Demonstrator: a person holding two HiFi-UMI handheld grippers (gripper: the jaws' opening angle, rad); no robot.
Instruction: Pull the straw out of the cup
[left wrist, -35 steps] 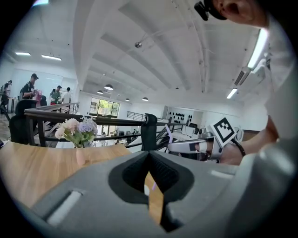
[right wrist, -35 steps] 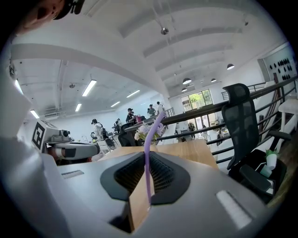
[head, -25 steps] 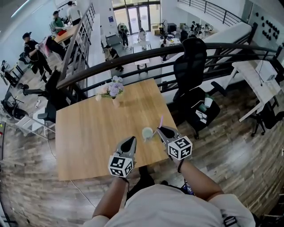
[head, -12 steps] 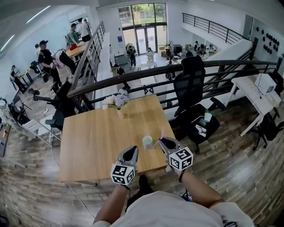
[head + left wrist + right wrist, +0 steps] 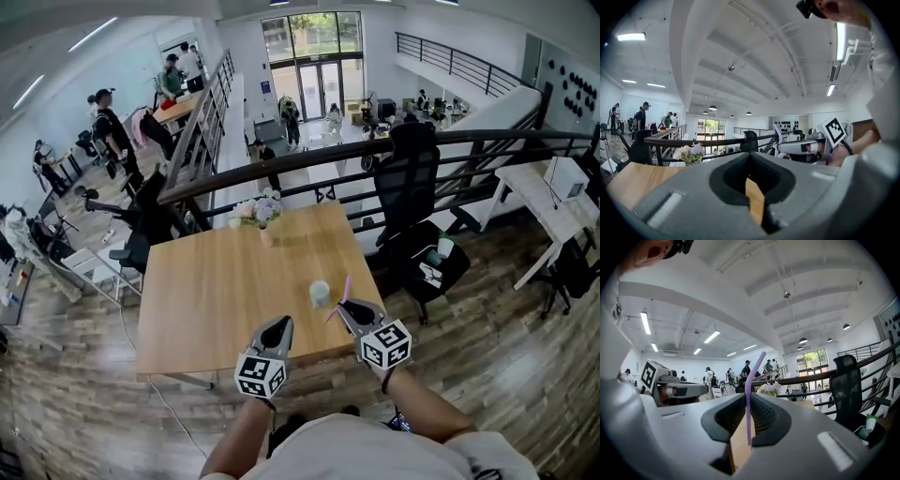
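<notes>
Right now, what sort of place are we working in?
Probably an open-plan office, on an upper level: a railing beside the wooden table, a black office chair, and people at desks below.

One left tool point(image 5: 279, 322), one right tool point(image 5: 344, 305), one cup point(image 5: 320, 293), one straw point(image 5: 749, 380), one vase point(image 5: 266, 235).

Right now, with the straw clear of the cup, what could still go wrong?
The right gripper pinches the purple straw near its lower end, so it could pivot or slip. The cup stands unheld close beside that gripper; a careless swing might tip it.
</notes>
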